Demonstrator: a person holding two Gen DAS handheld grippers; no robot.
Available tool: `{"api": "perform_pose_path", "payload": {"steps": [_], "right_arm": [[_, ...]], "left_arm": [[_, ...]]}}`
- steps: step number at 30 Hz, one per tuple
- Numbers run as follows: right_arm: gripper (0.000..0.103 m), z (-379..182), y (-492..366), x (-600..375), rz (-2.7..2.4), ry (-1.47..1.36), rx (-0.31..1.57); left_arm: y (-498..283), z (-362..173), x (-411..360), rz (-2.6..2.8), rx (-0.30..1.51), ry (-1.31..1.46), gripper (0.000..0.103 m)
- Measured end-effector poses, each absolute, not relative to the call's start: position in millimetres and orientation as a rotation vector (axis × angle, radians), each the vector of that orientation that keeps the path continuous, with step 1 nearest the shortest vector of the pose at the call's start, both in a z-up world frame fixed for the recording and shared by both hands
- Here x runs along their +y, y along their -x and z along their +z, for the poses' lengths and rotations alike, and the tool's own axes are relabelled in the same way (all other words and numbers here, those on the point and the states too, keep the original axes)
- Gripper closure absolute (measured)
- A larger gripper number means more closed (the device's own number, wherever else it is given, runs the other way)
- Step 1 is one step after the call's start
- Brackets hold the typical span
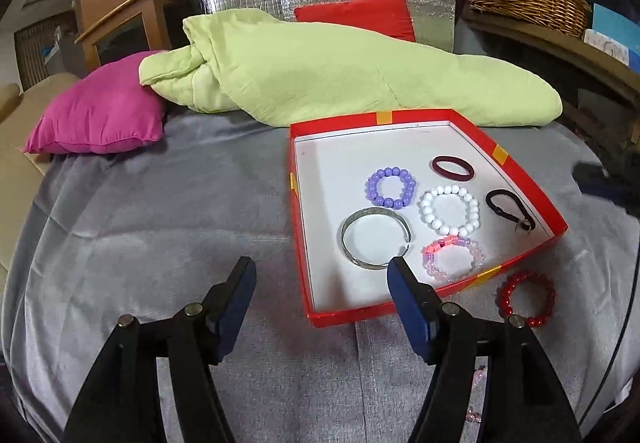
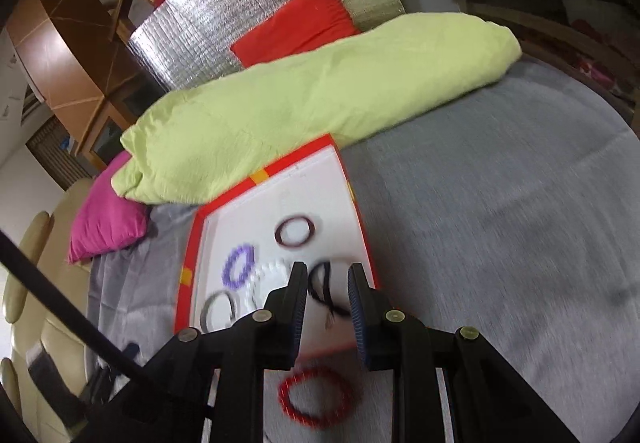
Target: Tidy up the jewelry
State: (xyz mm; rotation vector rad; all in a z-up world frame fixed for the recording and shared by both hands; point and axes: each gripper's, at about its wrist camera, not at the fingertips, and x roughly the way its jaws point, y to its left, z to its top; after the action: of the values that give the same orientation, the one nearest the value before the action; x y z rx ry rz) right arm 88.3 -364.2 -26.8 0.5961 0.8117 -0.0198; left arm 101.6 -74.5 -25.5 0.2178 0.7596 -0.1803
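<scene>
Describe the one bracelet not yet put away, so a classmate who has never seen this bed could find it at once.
Find the red box lying open on the grey bedspread. Just outside its near right corner, on the bedspread, lies the red bracelet. Every other bracelet lies inside the box; this ring of glossy red beads alone lies outside.

A box (image 1: 520,199) sits on my bed cover (image 1: 160,227), to the right of my left claw (image 1: 322,279). In it lie six rings (I count them in the left view). The metal bangle (image 1: 375,240) is nearest, with a bead ring (image 1: 391,188) behind it. One more bead ring (image 1: 526,299) lies outside, just beside the near wall. Behind the box lies a blanket (image 1: 320,79), with a pillow (image 1: 100,115) to its left.
</scene>
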Motion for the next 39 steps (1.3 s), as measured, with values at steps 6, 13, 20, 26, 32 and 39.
{"api": "perform_pose_path", "payload": {"steps": [6, 13, 20, 26, 32, 39], "right_arm": [[0.075, -39.2, -57.0, -357.7, -0.005, -0.616, 0.887], [0.075, -51.8, -53.2, -335.2, 0.021, -0.558, 0.965], [0.075, -60.9, -67.3, -323.7, 0.028, -0.479, 1.027], [0.075, -67.3, -74.3, -318.9, 0.018, -0.406, 1.056], [0.075, -75.2, -79.8, -310.1, 0.025, -0.376, 1.085], [0.075, -84.1, -84.7, -292.5, 0.010, -0.298, 1.104]], "left_arm": [[-97.1, -19.7, -70.8, -0.178, 0.749, -0.203, 0.033], [-97.9, -20.2, -69.1, -0.163, 0.746, -0.223, 0.033], [-99.4, -22.1, -61.1, -0.128, 0.741, -0.274, 0.033], [-96.5, -22.5, -55.6, -0.110, 0.726, -0.318, 0.033], [-91.4, -21.4, -51.3, -0.110, 0.715, -0.347, 0.033], [-86.4, -17.8, -43.7, -0.103, 0.707, -0.356, 0.033]]}}
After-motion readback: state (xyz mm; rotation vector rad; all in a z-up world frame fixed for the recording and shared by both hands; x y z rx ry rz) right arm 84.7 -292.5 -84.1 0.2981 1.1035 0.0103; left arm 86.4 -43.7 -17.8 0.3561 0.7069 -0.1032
